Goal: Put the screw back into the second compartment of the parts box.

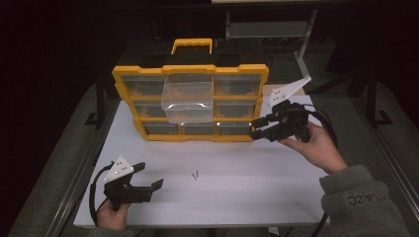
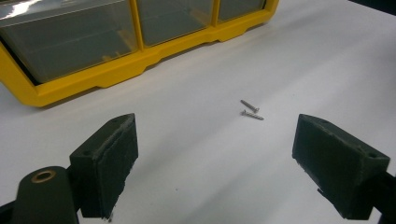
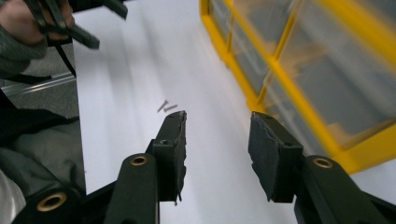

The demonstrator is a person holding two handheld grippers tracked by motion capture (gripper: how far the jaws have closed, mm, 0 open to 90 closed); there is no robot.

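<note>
While no lettering reads clearly, both left gripper (image 1: 148,177) and right gripper (image 1: 258,129) released, two screws (image 1: 195,174) untouched

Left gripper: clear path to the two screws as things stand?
Probably yes. The left gripper is open and empty, and the screws lie on bare table just ahead of its jaws, with nothing between. The organizer sits farther back, and the right gripper is off by the organizer's corner.

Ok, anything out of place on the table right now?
Yes: one clear drawer sticks out of the yellow organizer while the others sit flush, and two screws lie loose on the white table.
</note>
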